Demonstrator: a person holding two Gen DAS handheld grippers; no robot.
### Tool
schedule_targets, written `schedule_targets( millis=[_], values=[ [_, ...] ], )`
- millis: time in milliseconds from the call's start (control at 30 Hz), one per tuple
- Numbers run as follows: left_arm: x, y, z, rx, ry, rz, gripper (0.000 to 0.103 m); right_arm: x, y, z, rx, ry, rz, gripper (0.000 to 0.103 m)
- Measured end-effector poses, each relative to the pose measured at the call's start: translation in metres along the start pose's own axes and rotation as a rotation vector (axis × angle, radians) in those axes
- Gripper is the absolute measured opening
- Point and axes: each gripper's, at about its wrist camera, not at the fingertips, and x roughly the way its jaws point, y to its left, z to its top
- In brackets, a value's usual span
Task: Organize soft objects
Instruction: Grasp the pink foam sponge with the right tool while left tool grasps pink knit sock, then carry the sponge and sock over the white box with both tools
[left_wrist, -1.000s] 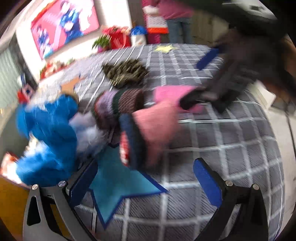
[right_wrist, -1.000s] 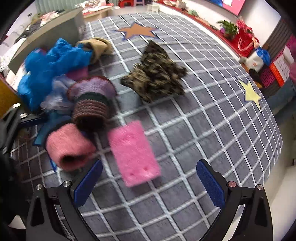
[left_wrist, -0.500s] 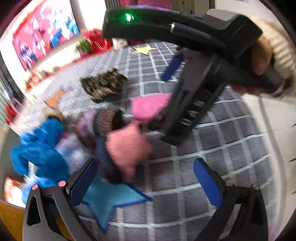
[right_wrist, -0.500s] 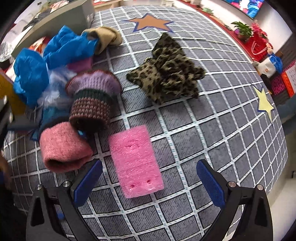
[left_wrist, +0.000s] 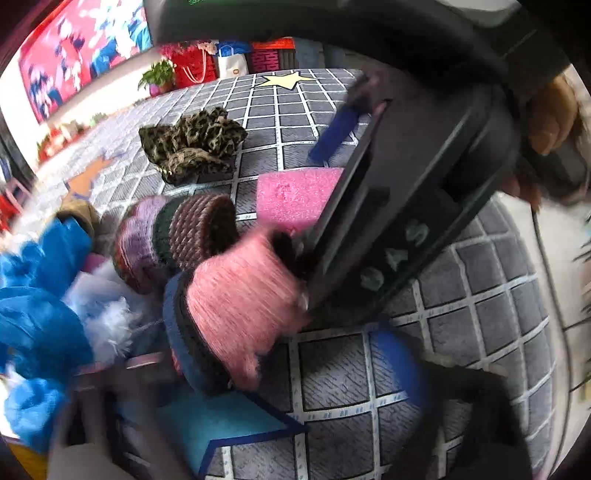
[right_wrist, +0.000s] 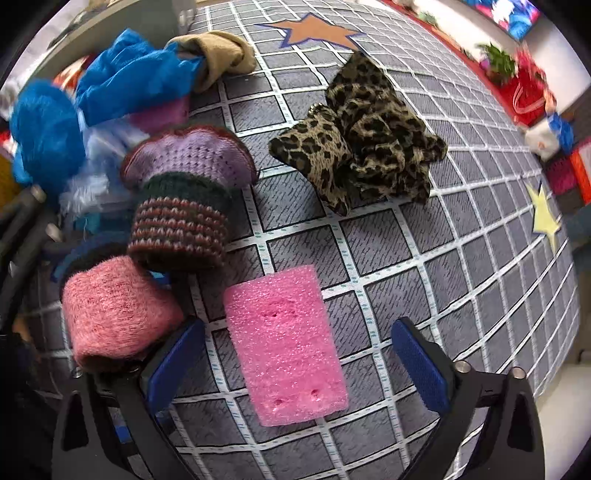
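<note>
Right wrist view: the right gripper (right_wrist: 295, 365) straddles the flat pink foam rectangle (right_wrist: 286, 343) on the grey grid-patterned cloth (right_wrist: 424, 258), its jaws closing with gaps at both long edges. Its left finger crowds the fuzzy pink knit cuff (right_wrist: 114, 314); rightward lies bare cloth. The left gripper (left_wrist: 258, 369) is blurred, jaws closing around that cuff, contact unclear.

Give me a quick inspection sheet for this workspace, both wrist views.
Surface: grey grid-pattern cloth with star patches.
Job's things: pink foam block flat between the right fingers, untouched; pink knit roll and striped knit roll side by side; leopard-print fabric apart from both.
Clutter: blue plastic heap, tan cloth, white fluff at the edge.
Grippers: right gripper closing around the foam, pads not yet on it; left gripper closing, blurred, at the pink roll's end, contact unclear.
Cables: thin dark cable beside the table.
Surroundings: red poster, potted plant, red bags.
</note>
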Motion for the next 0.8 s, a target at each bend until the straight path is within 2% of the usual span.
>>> schedule_targets(
  millis=[33, 100, 133, 167, 267, 367, 467, 633, 733, 800],
  values=[
    [-0.002, 0.004, 0.002, -0.020, -0.008, 0.033, 0.015, -0.004, -0.002, 0.001, 0.033, -0.003, 0.038, 0.042],
    [-0.002, 0.014, 0.006, -0.071, 0.017, -0.008, 0.015, -0.011, -0.006, 0.004, 0.070, -0.004, -0.037, 0.044],
    [-0.002, 0.019, 0.008, -0.104, 0.034, -0.046, 0.015, -0.010, -0.008, 0.002, 0.087, 0.004, -0.036, 0.044],
    [-0.003, 0.022, 0.010, -0.124, 0.041, -0.066, 0.015, -0.010, -0.013, -0.001, 0.127, 0.014, 0.002, 0.044],
    [-0.024, 0.019, 0.014, -0.116, -0.032, -0.015, 0.015, -0.022, -0.021, -0.010, 0.193, -0.012, 0.006, 0.044],
    [-0.037, 0.008, 0.020, -0.085, -0.062, -0.021, 0.015, -0.044, -0.027, -0.021, 0.270, -0.050, 0.017, 0.044],
    [-0.041, 0.001, 0.019, -0.091, -0.042, -0.042, 0.015, -0.065, -0.027, -0.031, 0.323, -0.079, -0.009, 0.044],
    [-0.059, -0.014, 0.025, -0.065, -0.045, -0.027, 0.015, -0.094, -0.024, -0.047, 0.390, -0.102, -0.048, 0.044],
    [-0.076, -0.028, 0.023, -0.043, 0.007, 0.026, 0.015, -0.113, -0.015, -0.059, 0.390, -0.111, -0.180, 0.044],
    [-0.092, -0.033, 0.019, -0.040, 0.039, 0.049, 0.015, -0.128, -0.011, -0.065, 0.410, -0.128, -0.192, 0.044]
  ],
)
